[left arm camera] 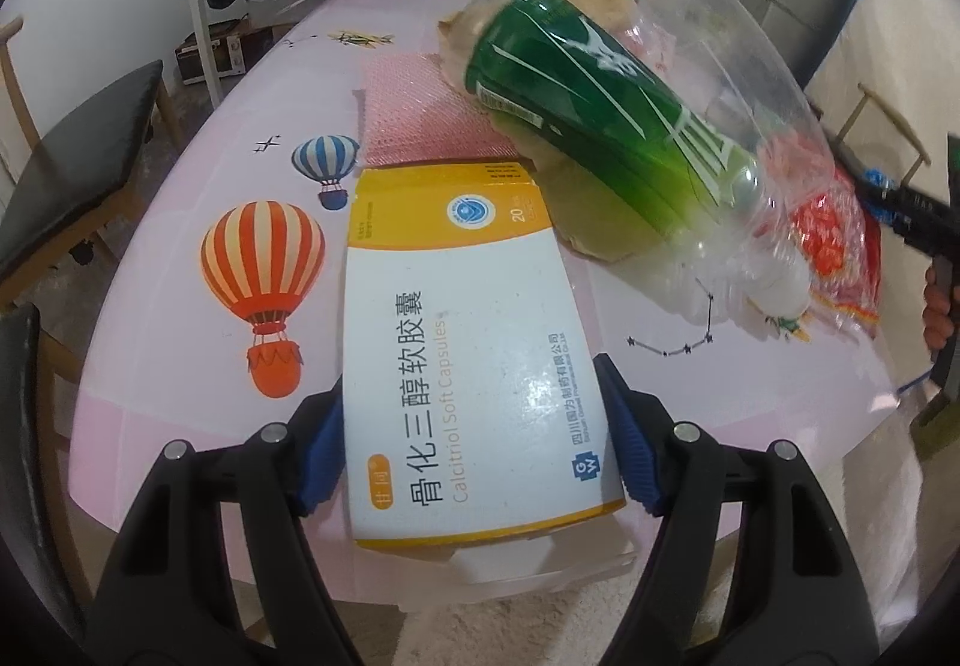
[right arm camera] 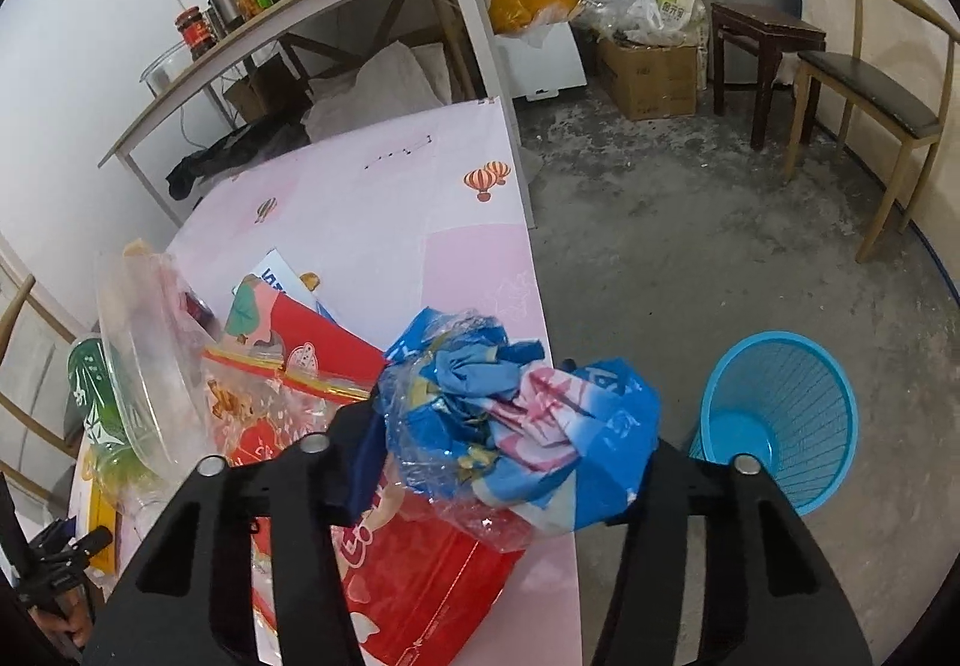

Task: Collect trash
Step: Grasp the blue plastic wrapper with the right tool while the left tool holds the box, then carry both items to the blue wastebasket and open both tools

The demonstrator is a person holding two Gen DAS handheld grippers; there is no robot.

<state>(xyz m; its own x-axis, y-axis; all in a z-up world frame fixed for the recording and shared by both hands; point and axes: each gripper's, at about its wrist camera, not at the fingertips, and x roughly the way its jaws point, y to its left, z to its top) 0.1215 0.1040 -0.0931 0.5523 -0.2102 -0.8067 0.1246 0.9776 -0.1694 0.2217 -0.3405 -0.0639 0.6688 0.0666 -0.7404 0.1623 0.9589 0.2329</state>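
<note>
My left gripper (left arm camera: 477, 447) is shut on a white and yellow medicine box (left arm camera: 468, 354), its blue pads pressing both long sides, over the near edge of the pink table (left arm camera: 180, 258). Beyond it lie a green-labelled plastic bottle (left arm camera: 600, 120), crumpled brown paper (left arm camera: 576, 0) and a pink mesh sheet (left arm camera: 420, 120). My right gripper (right arm camera: 498, 462) is shut on a crumpled blue and pink plastic wrapper (right arm camera: 522, 420), held above the table's right edge. A blue mesh trash basket (right arm camera: 780, 414) stands on the floor to the right.
Red snack bags (right arm camera: 414, 582) and a clear plastic bag (right arm camera: 144, 366) lie on the table under and left of the right gripper. Chairs (right arm camera: 870, 108) stand around. A shelf table (right arm camera: 288, 24) with jars and a cooker is behind. Boxes and bags (right arm camera: 648, 66) are on the concrete floor.
</note>
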